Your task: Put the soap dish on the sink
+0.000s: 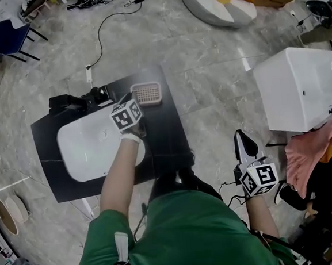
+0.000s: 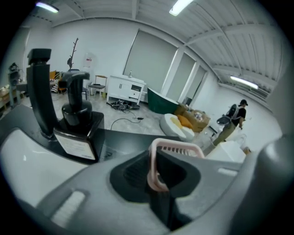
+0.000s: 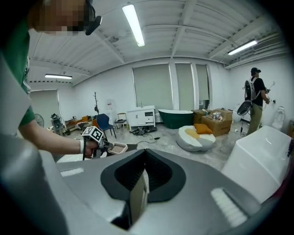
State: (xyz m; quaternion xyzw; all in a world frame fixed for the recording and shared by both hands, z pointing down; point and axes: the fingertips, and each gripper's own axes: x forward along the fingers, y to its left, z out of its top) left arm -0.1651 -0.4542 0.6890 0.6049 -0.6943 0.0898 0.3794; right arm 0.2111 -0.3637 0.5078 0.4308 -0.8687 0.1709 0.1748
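Black rectangular tabletop (image 1: 168, 140) is carrying a white oval sink (image 1: 81, 148). Left gripper (image 2: 158, 187) is reaching over the sink's far rim, jaws clamping narrowly on the rim of the pink slatted plastic soap dish (image 1: 146, 93). The dish is sitting level by the tabletop's far edge, near a black pump bottle (image 2: 77, 125). Right gripper (image 3: 139, 193) is hanging off to the side, jaws pressed together, gripping nothing.

The left claw (image 2: 158, 178) hides most of the soap dish (image 2: 177, 144).
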